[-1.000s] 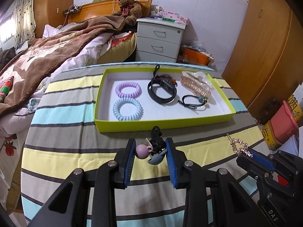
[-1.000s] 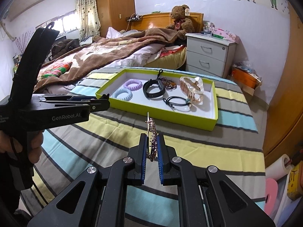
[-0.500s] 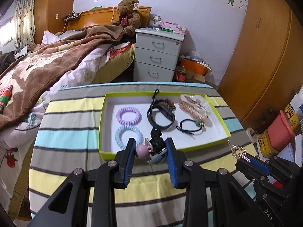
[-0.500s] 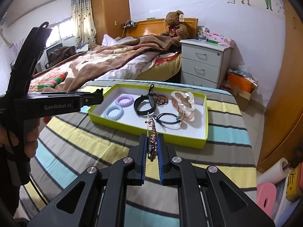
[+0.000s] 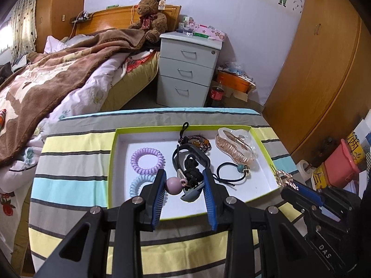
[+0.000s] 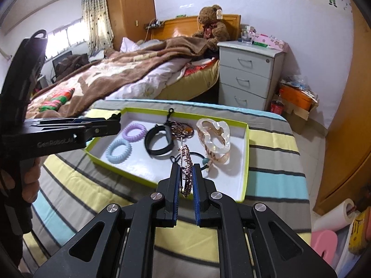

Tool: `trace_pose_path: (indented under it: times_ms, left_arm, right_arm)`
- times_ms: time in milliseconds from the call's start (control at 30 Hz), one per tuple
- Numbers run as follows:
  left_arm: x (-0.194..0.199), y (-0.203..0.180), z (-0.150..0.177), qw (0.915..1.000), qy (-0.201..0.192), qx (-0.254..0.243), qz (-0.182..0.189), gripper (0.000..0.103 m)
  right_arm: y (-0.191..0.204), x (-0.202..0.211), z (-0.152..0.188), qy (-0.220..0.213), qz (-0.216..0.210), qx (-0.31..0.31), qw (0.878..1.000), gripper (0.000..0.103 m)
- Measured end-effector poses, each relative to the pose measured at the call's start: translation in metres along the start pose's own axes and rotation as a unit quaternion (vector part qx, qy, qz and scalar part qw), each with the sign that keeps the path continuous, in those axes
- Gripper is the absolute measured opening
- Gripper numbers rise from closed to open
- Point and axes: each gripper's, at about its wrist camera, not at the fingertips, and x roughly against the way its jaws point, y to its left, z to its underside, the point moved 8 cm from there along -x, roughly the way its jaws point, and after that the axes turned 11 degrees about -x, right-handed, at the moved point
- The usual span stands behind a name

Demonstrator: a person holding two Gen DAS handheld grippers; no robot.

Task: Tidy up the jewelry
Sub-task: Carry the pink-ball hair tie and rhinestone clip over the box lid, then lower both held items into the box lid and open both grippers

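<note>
Two grippers hang over a striped tablecloth [image 5: 76, 143] with a bed [image 5: 58, 74] and a grey drawer unit [image 5: 187, 69] behind it. On the cloth lies a shallow green tray [image 5: 113, 162] with a white floor. Inside it rest a clear hair claw [image 5: 236, 147], a black band [image 6: 158, 142], a purple coil tie [image 5: 147, 159], a blue coil tie [image 6: 118, 151], a beaded bracelet [image 5: 197, 141] and a thin black hair tie [image 5: 231, 173]. The left gripper [image 5: 184, 186] holds a black hair tie with a pink ball [image 5: 174, 185] above the tray's near middle, jaws partly apart around it. The right gripper [image 6: 186, 180] pinches a sparkly hair clip [image 6: 186, 169] on edge over the tray's near rim, jaws narrow.
</note>
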Motion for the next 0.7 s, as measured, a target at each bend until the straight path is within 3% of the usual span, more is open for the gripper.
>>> trace_pose_path:
  times_ms: [333, 700]
  left_arm:
    - [-0.037, -0.006, 0.01, 0.9993, 0.036, 0.006, 0.011, 0.033]
    - [-0.059, -0.012, 0.022, 0.9979, 0.062, 0.009, 0.016, 0.033]
  right_arm:
    - [-0.014, -0.038, 0.0, 0.055, -0.021, 0.015, 0.998, 0.01]
    - [-0.022, -0.058, 0.012, 0.095, -0.012, 0.042, 0.995, 0.011]
